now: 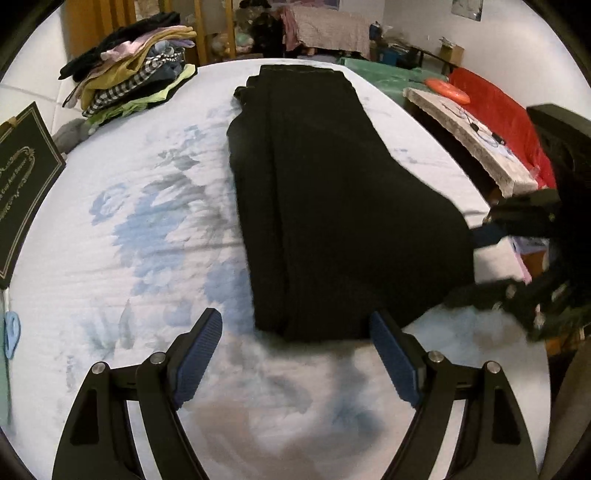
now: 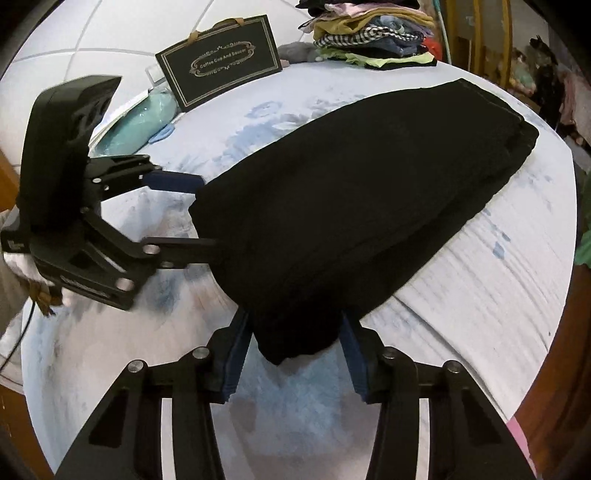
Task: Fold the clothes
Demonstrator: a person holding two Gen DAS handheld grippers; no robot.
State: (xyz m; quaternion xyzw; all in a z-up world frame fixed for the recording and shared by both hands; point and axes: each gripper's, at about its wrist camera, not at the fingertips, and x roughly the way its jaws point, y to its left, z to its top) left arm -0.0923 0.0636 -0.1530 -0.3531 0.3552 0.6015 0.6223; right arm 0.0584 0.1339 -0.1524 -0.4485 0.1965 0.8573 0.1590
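Observation:
A black garment (image 1: 325, 206), folded lengthwise into a long strip, lies on the white-and-blue bedsheet (image 1: 147, 229); it also shows in the right wrist view (image 2: 351, 206). My left gripper (image 1: 295, 325) is open, its blue pads at the garment's near end, one on each side. In the right wrist view the left gripper (image 2: 201, 212) sits at the garment's left edge, fingers spread. My right gripper (image 2: 295, 325) is open, its pads straddling a hanging corner of the garment. The right gripper (image 1: 458, 262) appears at the garment's right edge in the left wrist view.
A stack of folded clothes (image 1: 136, 70) sits at the bed's far corner, also in the right wrist view (image 2: 373, 33). A black gift box (image 2: 219, 59) leans by the wall. A red cloth (image 1: 495, 107) and a board lie beyond the bed's right edge.

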